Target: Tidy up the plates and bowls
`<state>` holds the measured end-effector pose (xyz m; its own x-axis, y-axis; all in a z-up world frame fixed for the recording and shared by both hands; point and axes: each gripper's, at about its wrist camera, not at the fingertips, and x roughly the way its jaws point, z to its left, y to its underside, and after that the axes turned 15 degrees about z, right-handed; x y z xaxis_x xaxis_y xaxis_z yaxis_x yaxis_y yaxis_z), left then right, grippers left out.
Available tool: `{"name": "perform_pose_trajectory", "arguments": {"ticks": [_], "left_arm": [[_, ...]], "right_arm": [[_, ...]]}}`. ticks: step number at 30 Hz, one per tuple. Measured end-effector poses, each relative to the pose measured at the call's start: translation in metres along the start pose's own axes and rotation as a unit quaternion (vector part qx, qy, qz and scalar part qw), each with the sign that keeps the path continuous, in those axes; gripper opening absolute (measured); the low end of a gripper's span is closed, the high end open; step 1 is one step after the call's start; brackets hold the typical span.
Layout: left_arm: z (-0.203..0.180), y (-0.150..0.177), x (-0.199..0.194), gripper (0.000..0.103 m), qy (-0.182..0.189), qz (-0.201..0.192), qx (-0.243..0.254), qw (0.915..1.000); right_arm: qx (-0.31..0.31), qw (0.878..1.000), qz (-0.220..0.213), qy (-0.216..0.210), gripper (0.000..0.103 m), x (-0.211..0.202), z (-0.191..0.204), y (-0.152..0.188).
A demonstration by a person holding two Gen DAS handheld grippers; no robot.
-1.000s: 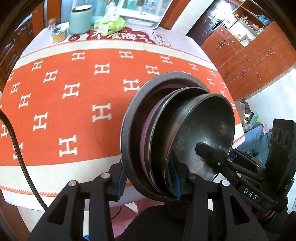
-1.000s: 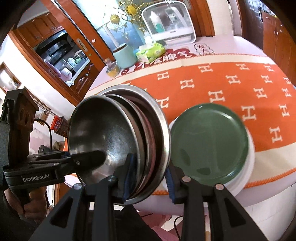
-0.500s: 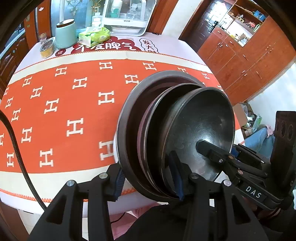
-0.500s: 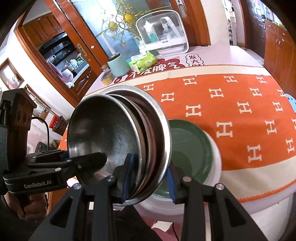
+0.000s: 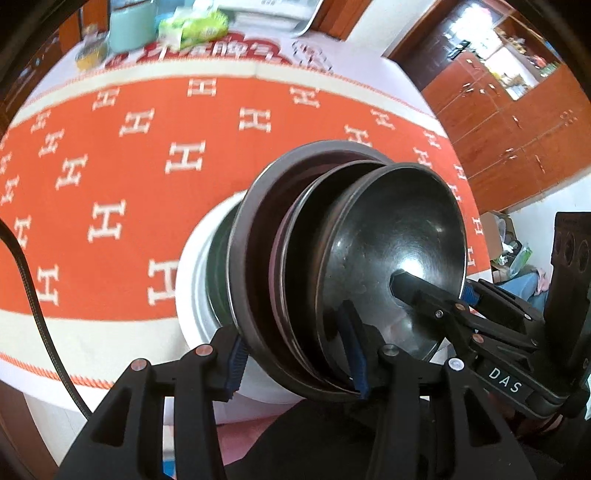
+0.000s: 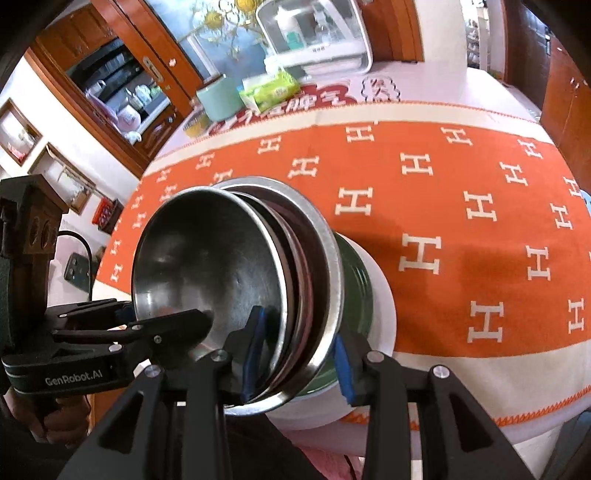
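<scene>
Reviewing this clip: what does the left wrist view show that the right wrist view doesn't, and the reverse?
Left wrist only: wooden cabinets beside the table and the right hand-held gripper reaching in.

Right wrist only: a glass-fronted cupboard, the left hand-held gripper and the hand carrying it.

Both: the stack of metal bowls clamped by both grippers over a green plate on a white plate, and the orange tablecloth.

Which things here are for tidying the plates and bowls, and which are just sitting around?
For the job:
- stack of metal bowls and plates, held by both claws
- green plate
- white plate under it

Just lying about:
- tissue pack
- mint canister
- white rack
- orange cloth
</scene>
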<state>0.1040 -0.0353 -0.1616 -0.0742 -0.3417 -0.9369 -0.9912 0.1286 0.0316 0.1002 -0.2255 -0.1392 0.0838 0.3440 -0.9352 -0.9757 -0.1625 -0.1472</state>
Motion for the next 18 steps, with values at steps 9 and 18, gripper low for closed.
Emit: {"name": "perform_pose_trajectory", "arguments": {"ticks": [9,18], "left_arm": [[0.012,-0.012,0.034,0.045,0.031,0.058,-0.056,0.9962],[0.018,-0.020,0.053,0.045,0.034,0.093,-0.089,0.9910]], "right_arm": [[-0.012,0.998,0.061,-0.002,0.035,0.025,-0.017,-0.018],[-0.030,0.994,0.102,-0.012,0.037,0.040,-0.026,-0.032]]}}
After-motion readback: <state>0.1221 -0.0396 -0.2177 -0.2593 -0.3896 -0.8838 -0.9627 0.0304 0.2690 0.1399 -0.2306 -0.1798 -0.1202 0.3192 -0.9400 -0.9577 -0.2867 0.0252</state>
